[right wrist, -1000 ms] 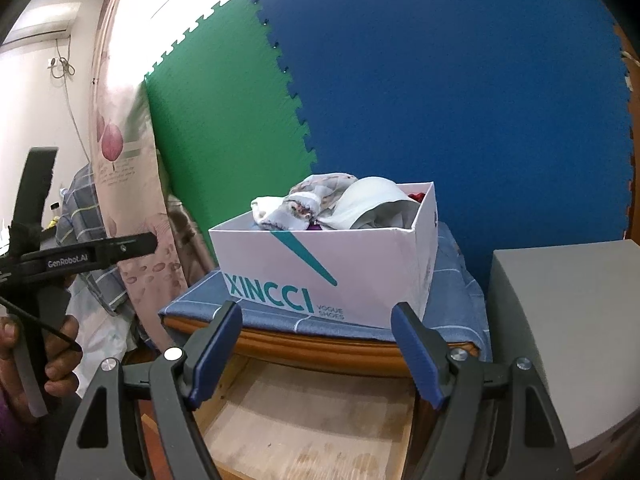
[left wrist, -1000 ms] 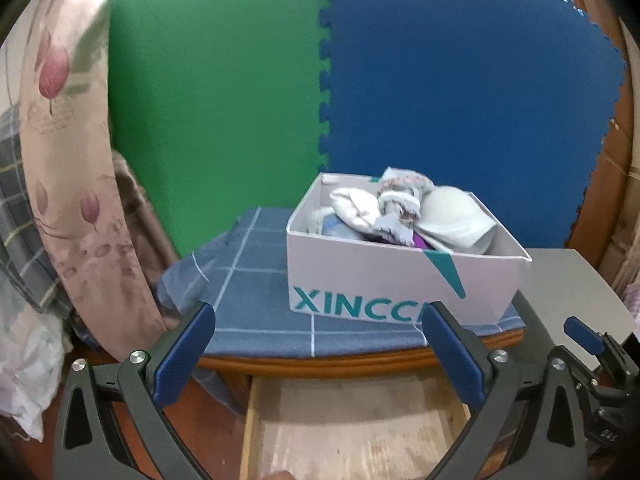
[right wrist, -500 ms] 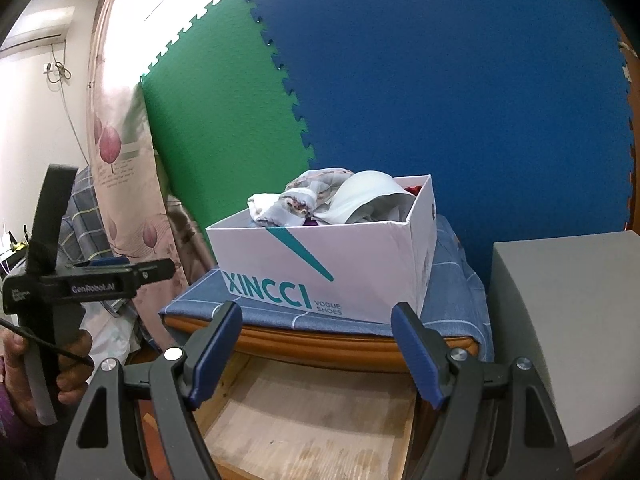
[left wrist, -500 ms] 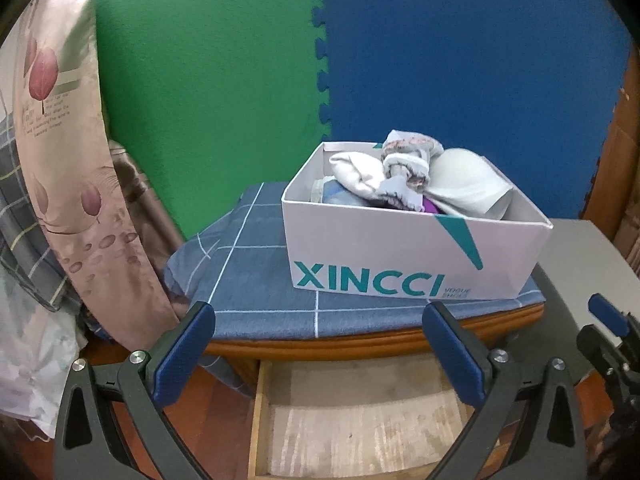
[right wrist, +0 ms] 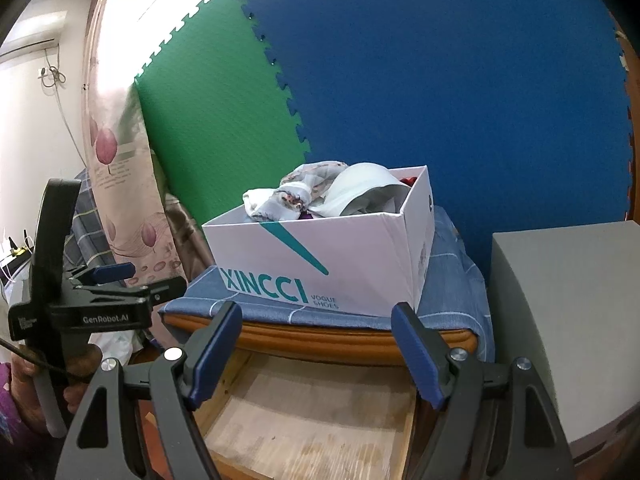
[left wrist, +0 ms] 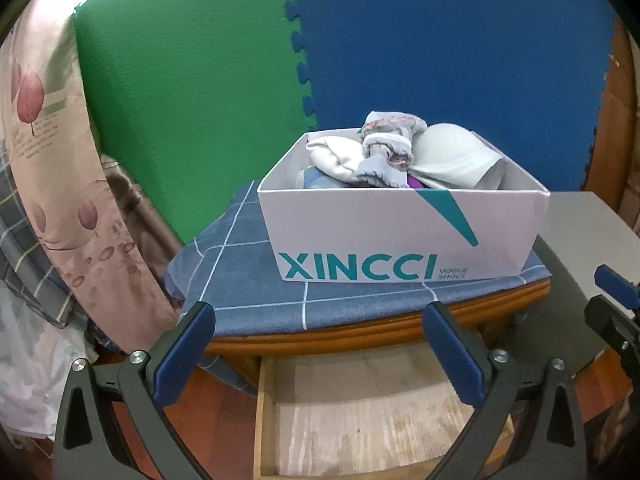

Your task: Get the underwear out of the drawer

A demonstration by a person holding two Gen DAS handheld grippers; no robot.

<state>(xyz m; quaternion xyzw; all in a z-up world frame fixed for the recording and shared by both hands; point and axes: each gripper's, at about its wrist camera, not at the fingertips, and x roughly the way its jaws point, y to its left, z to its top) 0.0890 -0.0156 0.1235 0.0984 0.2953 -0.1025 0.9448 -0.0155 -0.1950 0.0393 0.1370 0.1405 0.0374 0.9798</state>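
Blue-green foam backs an underwear-filled box (left wrist: pixel 404 236); drawer (left wrist: pixel 368 408) open at bottom; both grippers (left wrist: pixel 320 344) (right wrist: pixel 316 344) gape empty, best withdrawn straight.

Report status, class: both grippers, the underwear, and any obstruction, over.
Left gripper open, empty. Right gripper open, empty. Underwear piled in white shoebox on stand; drawer open, visible part bare. Nothing in the way.

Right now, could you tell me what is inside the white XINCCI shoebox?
The shoebox holds piled underwear: a pale bra cup, floral and cream fabric, a purple scrap. Anything beneath the pile is covered.
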